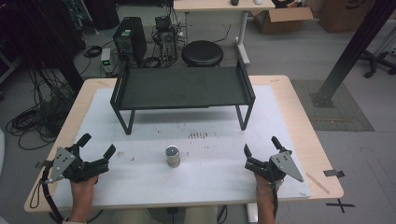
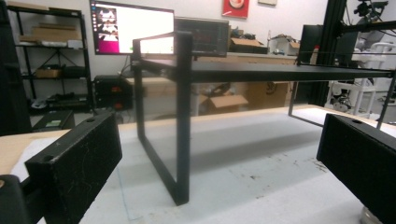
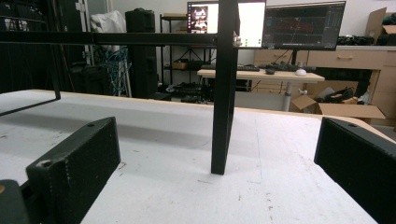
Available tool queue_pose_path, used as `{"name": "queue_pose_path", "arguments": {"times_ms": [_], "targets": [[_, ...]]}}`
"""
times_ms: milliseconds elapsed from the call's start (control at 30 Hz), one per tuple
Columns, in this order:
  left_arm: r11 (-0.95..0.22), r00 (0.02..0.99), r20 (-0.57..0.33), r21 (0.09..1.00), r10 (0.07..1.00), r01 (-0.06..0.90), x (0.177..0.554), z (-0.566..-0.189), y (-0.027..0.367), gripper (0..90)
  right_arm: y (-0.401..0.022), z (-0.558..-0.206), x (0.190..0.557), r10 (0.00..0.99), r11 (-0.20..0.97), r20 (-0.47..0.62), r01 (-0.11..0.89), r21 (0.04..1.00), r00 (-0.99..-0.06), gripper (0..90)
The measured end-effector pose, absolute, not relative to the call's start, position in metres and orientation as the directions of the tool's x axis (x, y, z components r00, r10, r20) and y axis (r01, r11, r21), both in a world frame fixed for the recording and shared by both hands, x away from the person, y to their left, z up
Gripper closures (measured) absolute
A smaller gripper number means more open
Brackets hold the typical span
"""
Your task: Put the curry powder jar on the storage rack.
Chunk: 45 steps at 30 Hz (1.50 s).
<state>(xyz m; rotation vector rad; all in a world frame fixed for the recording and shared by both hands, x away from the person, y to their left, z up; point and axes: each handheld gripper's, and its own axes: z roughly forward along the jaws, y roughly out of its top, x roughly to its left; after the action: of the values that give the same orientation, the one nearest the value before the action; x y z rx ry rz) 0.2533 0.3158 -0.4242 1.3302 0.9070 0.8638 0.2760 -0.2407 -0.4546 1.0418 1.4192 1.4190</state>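
Both hands rest at the table's [image 1: 299, 135] near edge, left gripper [image 1: 96, 146] and right gripper [image 1: 260, 148] gaping empty, a can [image 1: 173, 156] between them before the shelf [image 1: 182, 87].

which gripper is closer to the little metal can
The left gripper: its near jaw tip sits nearer the metal can than the right gripper, which is farther off.

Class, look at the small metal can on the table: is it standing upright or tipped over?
Upright. In the high view the can shows its round top facing up, with its side dropping straight to the white mat.
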Motion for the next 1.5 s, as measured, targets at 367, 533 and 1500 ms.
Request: {"name": "queue_pose_path", "arguments": {"times_ms": [367, 533, 1500], "targets": [[0.032, 0.468, -0.027, 0.999, 0.883, -0.003, 0.253, -0.412, 0.299, 0.4, -0.241, -0.455, 0.276, 0.957, 0.010, -0.012, -0.010, 1.000, -0.289, 0.0], [0.020, 0.502, -0.018, 1.000, 0.864, 0.002, 0.254, -0.408, 0.289, 0.4, -0.241, -0.455, 0.276, 0.957, 0.010, -0.012, -0.010, 1.000, -0.289, 0.0], [-0.091, 0.677, 0.033, 0.995, 0.736, 0.051, 0.265, -0.412, 0.213, 0.5, -0.240, -0.455, 0.276, 0.957, 0.015, -0.016, -0.008, 1.000, -0.291, 0.0]]}}
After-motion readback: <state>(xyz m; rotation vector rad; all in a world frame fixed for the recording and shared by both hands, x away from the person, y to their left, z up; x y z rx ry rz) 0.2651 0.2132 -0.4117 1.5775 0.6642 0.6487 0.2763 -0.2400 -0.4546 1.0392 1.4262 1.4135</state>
